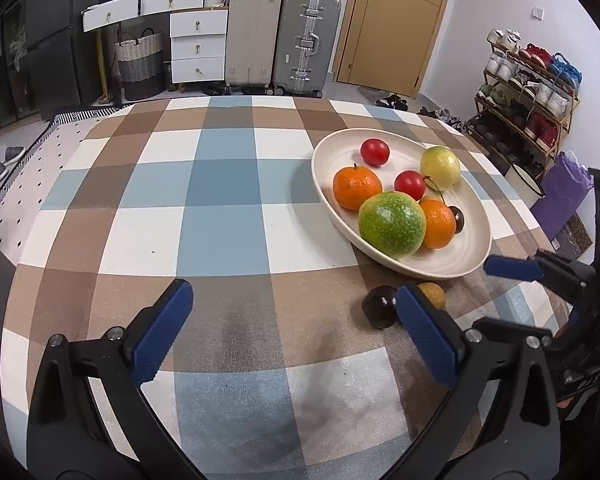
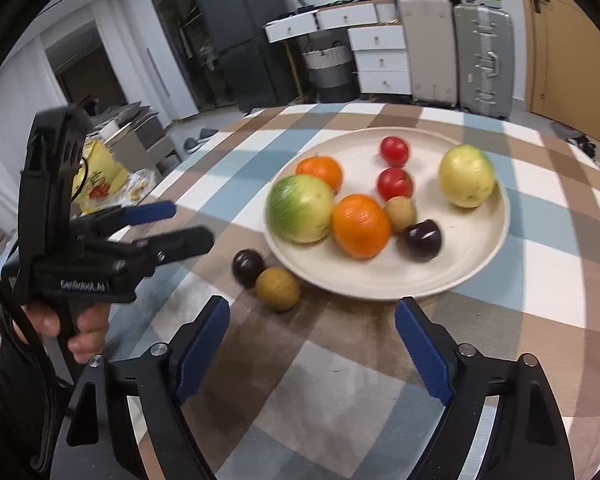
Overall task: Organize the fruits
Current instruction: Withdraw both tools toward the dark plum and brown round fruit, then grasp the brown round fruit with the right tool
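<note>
A cream plate (image 1: 332, 152) (image 2: 484, 256) on the checked tablecloth holds two oranges (image 1: 357, 186), two red tomatoes (image 1: 375, 152), a green fruit (image 1: 392, 224) (image 2: 300, 208), a yellow-green fruit (image 1: 440, 167) (image 2: 466, 176), a dark plum (image 2: 422, 239) and a small brown fruit (image 2: 399, 212). A dark plum (image 1: 378, 306) (image 2: 247, 267) and a brown fruit (image 1: 434, 294) (image 2: 277, 289) lie on the cloth beside the plate's near rim. My left gripper (image 1: 292, 304) (image 2: 180, 224) is open and empty, left of these two. My right gripper (image 2: 312, 320) (image 1: 508, 268) is open and empty, just in front of the plate.
The table's far edge faces suitcases (image 1: 306, 40), white drawers (image 1: 198, 46) and a door (image 1: 392, 24). A shoe rack (image 1: 528, 92) stands to the right. Yellow bags (image 2: 100, 176) lie off the table's left side.
</note>
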Demonstrator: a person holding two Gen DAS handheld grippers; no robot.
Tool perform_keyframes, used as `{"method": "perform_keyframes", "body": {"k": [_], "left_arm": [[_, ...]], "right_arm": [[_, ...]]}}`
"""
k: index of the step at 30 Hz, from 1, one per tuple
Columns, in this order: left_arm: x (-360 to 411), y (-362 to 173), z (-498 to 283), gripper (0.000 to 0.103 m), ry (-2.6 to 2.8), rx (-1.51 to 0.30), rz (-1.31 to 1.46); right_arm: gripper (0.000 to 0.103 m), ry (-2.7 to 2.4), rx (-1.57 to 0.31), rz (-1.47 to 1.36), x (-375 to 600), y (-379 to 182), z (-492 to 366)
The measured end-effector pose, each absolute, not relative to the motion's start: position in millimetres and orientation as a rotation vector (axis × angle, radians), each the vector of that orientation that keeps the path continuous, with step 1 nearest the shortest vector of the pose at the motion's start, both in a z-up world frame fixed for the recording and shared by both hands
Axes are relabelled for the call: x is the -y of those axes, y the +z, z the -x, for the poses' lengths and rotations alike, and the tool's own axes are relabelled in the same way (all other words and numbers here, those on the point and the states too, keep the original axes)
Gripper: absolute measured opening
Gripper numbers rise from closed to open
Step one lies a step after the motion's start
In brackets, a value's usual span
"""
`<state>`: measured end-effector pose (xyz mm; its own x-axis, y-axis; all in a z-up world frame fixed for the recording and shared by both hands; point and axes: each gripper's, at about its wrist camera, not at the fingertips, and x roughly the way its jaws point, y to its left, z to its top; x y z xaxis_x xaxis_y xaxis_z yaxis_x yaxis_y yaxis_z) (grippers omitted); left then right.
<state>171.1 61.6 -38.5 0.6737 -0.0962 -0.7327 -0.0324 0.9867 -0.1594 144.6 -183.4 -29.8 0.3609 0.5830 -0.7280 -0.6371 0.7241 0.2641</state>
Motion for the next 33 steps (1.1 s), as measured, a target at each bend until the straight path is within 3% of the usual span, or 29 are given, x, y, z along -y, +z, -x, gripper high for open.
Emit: {"method": "perform_keyframes", "body": {"k": [10,21,25,33], "left_arm": [[-56.0,-38.6,-169.6,0.101,-0.046,-0.833,0.137],[-66.6,-41.3,-171.1,0.099,-0.037,-0.839,0.182],[-65.9,-42.6,-171.3,0.098,-0.043,-0.843,0.185],[-60.2,-47.0,-173.7,0.096,-0.05,-0.859,0.167]], "right_arm": [[0.056,0.831,-0.908,0.171,151.3,-41.4,-129.2],[0.041,0.789,-0.905,0.192,139.5,-44.8,-137.6],[0.029,0.781,-0.896,0.199,136.9,-44.7,-138.8],[0.028,0.803,-0.885,0.201,139.0,-43.5,-135.3]]}}
